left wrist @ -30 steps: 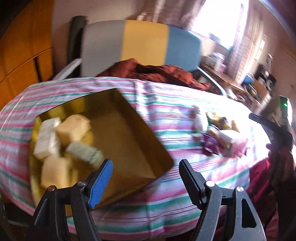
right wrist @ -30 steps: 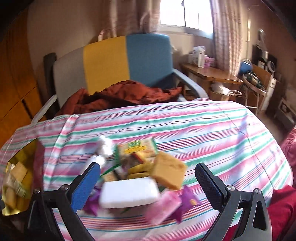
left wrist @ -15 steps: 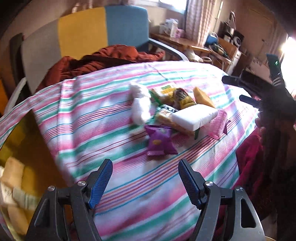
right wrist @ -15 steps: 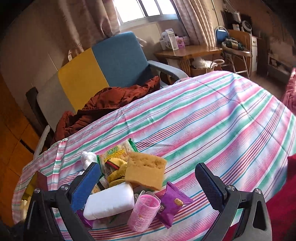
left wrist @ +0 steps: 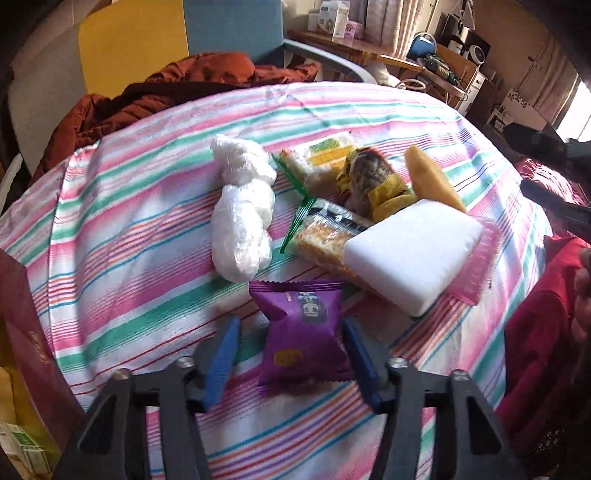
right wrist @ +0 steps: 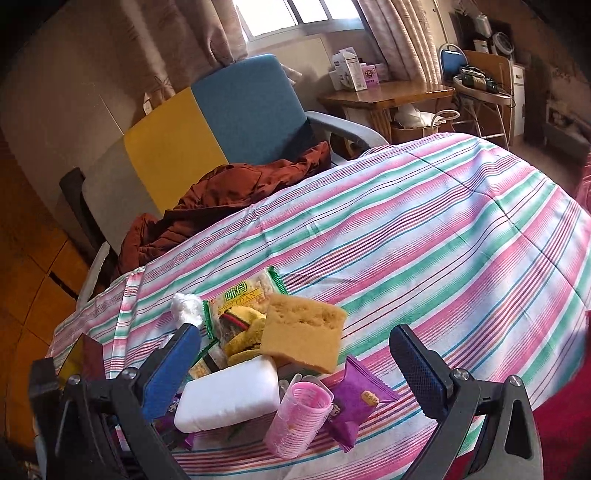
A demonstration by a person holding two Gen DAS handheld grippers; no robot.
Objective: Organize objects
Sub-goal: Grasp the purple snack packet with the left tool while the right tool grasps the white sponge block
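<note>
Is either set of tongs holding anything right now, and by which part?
The left tongs, which have just been closing, straddle the purple snack packet at its lower sides; a firm pinch cannot be told. The right tongs are open and hold nothing.

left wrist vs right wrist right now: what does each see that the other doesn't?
Left wrist only: a purple snack packet between the left gripper fingers, which have just been closing; whether they press it is unclear.

Right wrist only: the window, and the right gripper open over the pile.

Both: the white foam block, yellow sponge, striped cloth and rust-brown garment.
</note>
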